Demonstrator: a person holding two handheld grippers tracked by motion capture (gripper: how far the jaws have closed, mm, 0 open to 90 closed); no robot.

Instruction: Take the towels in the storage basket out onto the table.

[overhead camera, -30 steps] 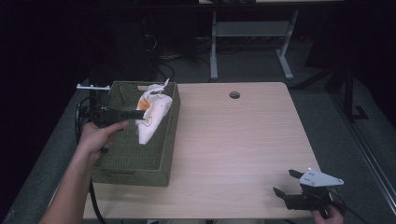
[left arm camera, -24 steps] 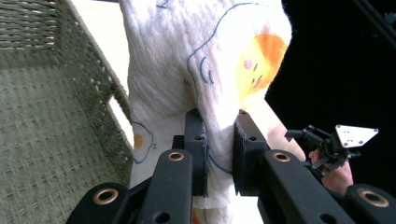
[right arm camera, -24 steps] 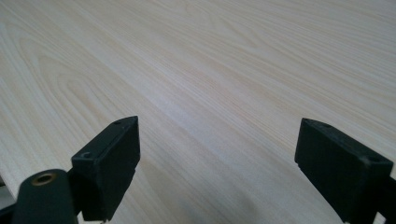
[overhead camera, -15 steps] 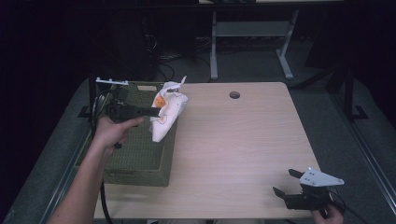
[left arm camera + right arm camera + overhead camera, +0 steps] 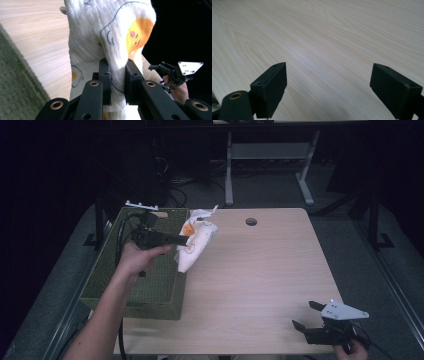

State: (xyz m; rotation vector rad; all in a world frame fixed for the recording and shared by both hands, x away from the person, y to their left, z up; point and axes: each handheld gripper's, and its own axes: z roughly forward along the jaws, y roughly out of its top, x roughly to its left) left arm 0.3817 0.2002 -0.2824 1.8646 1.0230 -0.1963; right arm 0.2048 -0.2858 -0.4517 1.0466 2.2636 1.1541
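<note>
A white cloth [image 5: 196,242] printed with fried-egg cartoons hangs from my left gripper [image 5: 186,240], which is shut on it above the right rim of the green basket [image 5: 102,285]. In the left gripper view the cloth [image 5: 107,37] bunches between the two black pads [image 5: 105,75]. At the table's near right corner my right gripper [image 5: 306,316] is held low and open, a grey plate on top. In the right gripper view my right gripper [image 5: 329,90] has bare wood between its wide-set jaws.
A light wooden table [image 5: 260,270] has a round cable hole [image 5: 251,221] near its far edge. The green woven basket takes up the left side. A desk frame and cables stand on the dark floor behind.
My left gripper has carried the cloth up out of the basket and rightward, so the cloth now hangs over the basket's right rim and the table. The right gripper has stayed put.
</note>
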